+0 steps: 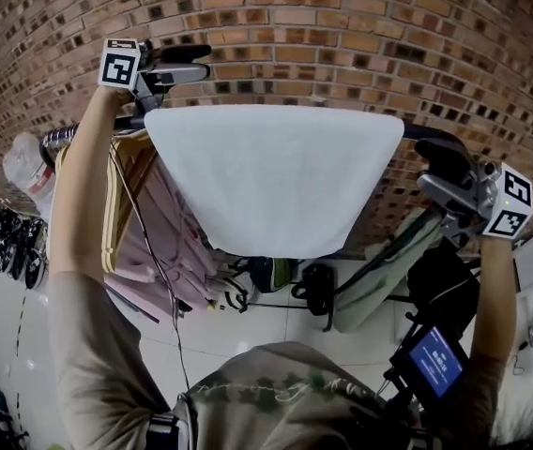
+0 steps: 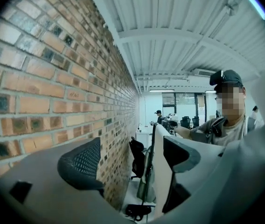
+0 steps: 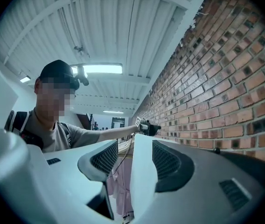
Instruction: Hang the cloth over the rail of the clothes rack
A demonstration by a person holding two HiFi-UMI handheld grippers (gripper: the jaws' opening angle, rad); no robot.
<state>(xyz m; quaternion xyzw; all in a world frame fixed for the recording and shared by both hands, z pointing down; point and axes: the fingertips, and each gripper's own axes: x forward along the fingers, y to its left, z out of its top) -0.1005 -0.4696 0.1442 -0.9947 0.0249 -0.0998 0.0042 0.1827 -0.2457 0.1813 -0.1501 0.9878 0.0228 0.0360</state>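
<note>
A white cloth (image 1: 274,176) hangs draped over the dark rail (image 1: 124,122) of the clothes rack, in front of the brick wall. My left gripper (image 1: 194,62) is raised at the cloth's upper left corner, just above the rail. In the left gripper view my left gripper (image 2: 130,160) is open; the cloth's edge (image 2: 160,181) lies against the right-hand jaw, with a gap to the other jaw. My right gripper (image 1: 438,165) is at the cloth's right end. It is open too (image 3: 135,160), with the cloth (image 3: 139,185) against its right-hand jaw.
Pink garments (image 1: 159,237) and a tan striped one (image 1: 116,190) hang on the rack under the cloth's left side, a greenish garment (image 1: 388,270) at the right. Bags (image 1: 318,289) stand on the floor below. Shoes (image 1: 8,242) line the left. A blue-screened device (image 1: 435,359) sits low right.
</note>
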